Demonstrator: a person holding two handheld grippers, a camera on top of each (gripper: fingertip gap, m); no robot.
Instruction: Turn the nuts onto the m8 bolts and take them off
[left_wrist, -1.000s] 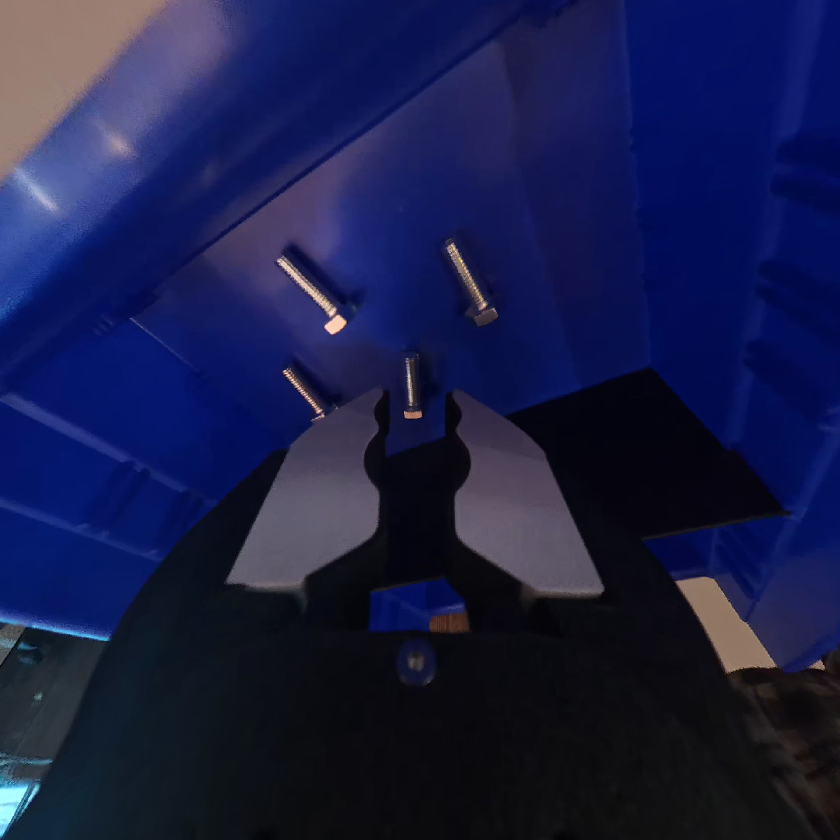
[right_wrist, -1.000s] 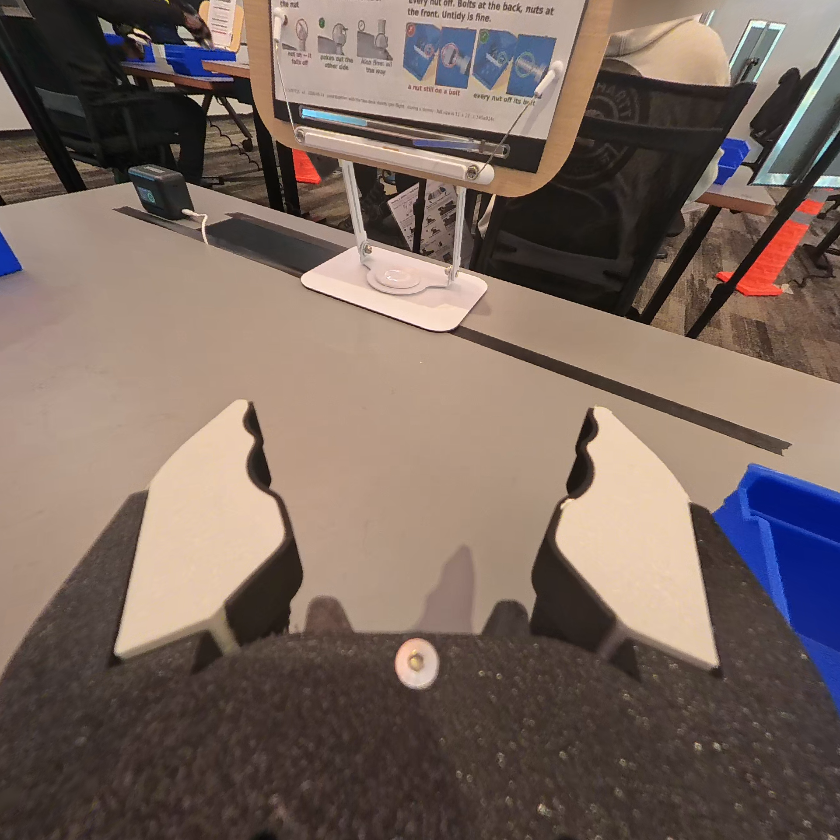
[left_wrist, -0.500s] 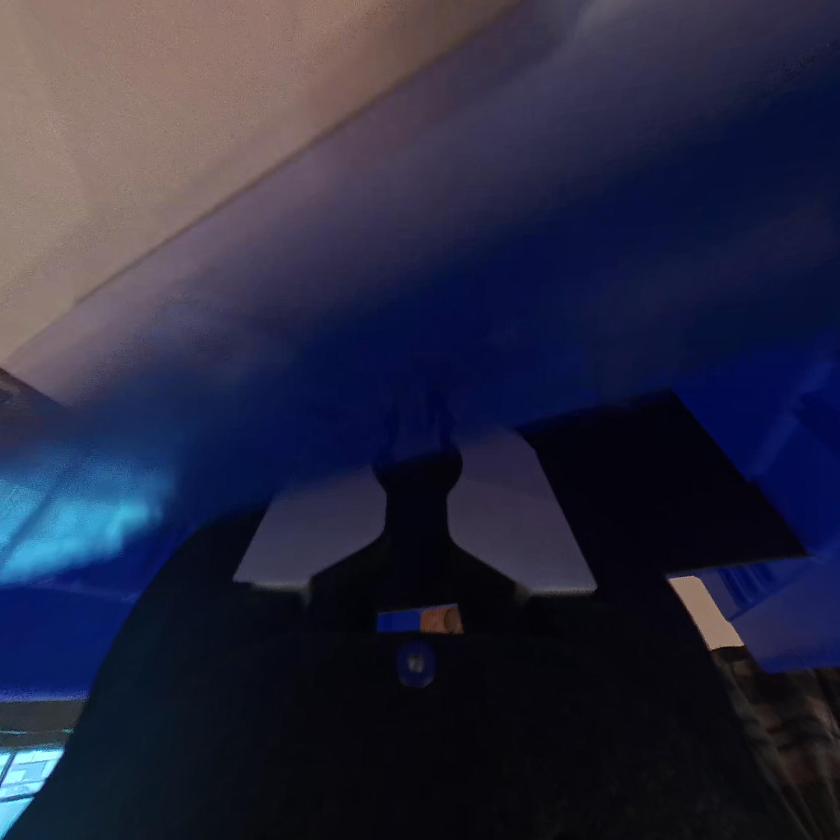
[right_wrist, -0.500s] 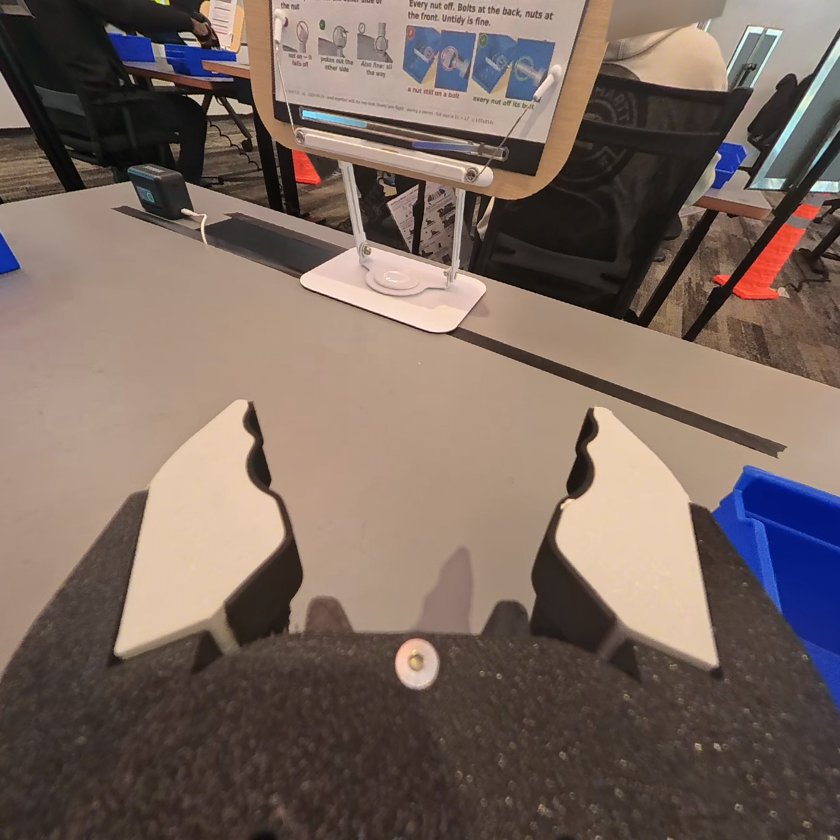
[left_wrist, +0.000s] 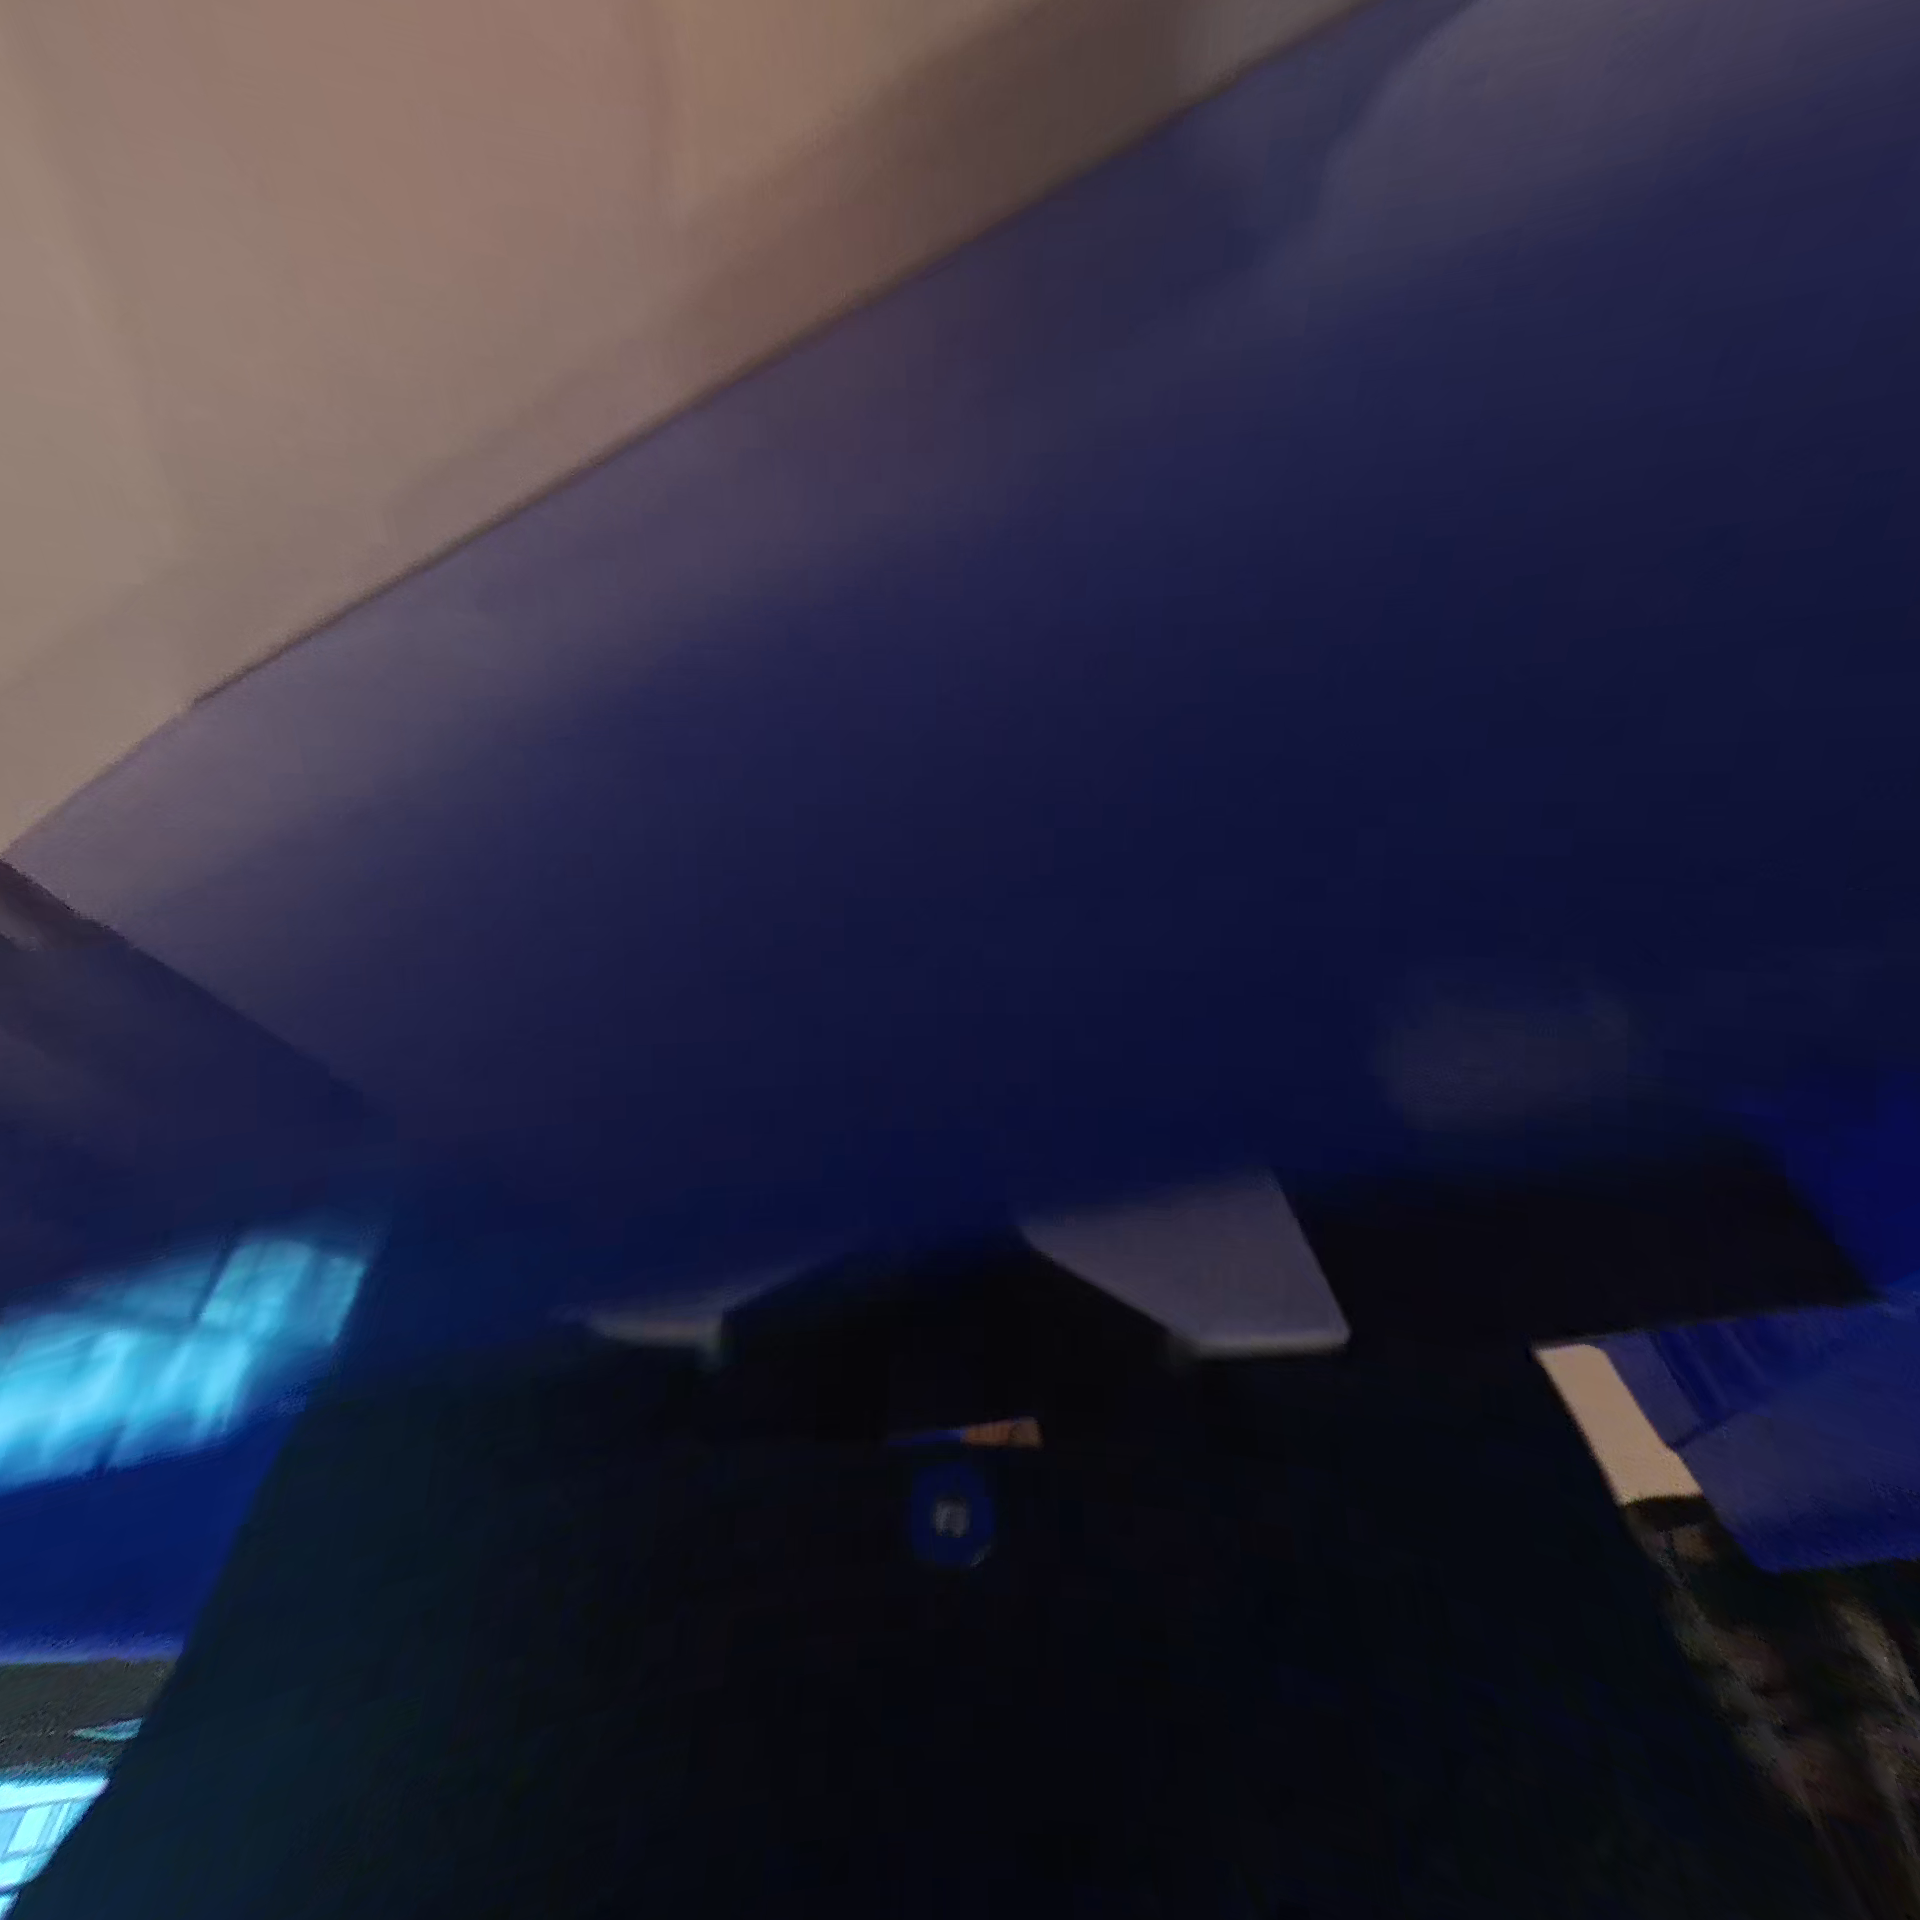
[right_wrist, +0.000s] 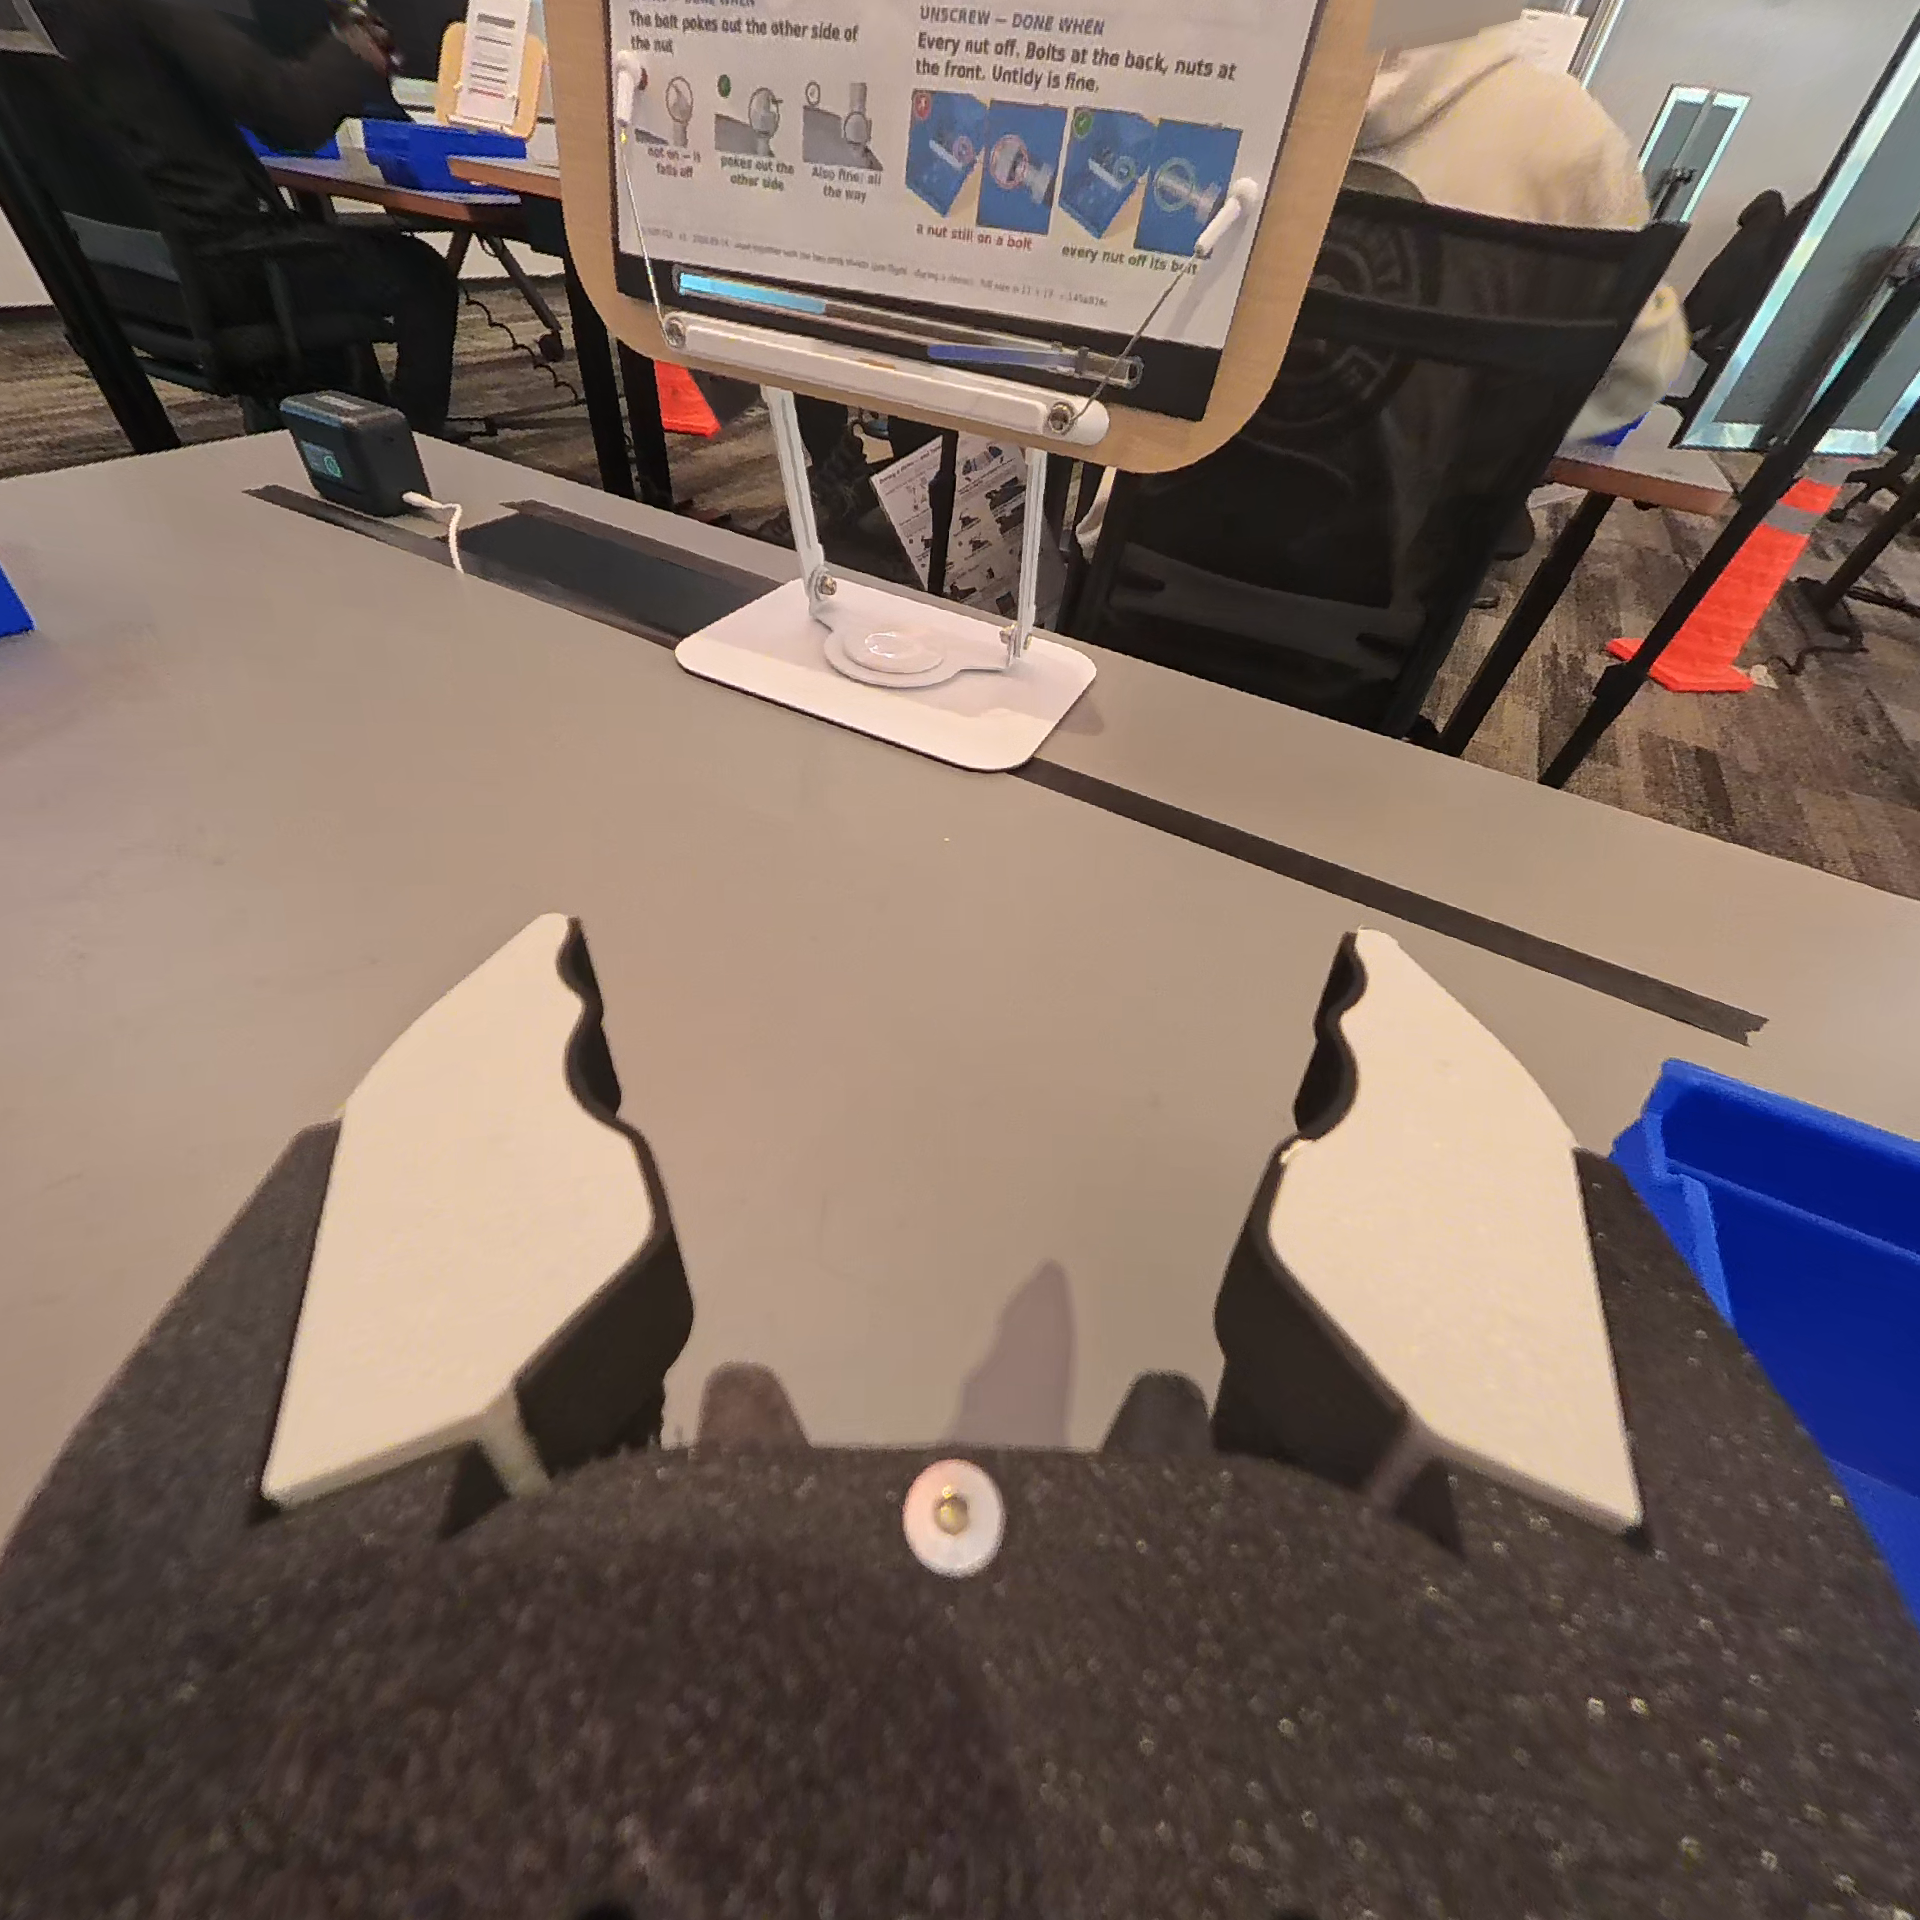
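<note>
Left wrist view: bin (left_wrist: 1143, 727) blurred, bolts unseen.

The right tool (right_wrist: 961, 1049) has 2 smooth, matt off-white fingers (right_wrist: 468, 1216) with black, rubbery-looking wavy inner pads, set on a rough, speckled dark foam-like body. The surface (right_wrist: 312, 831) is smooth matt grey, with a faint sheen near the tool. The blue bin (right_wrist: 1808, 1236) looks like glossy moulded plastic. The stand's base (right_wrist: 997, 717) is smooth white, its board (right_wrist: 1288, 343) edged in pale wood grain. In the left wrist view, blur hides all finish on the blue wall (left_wrist: 1143, 779).
</note>
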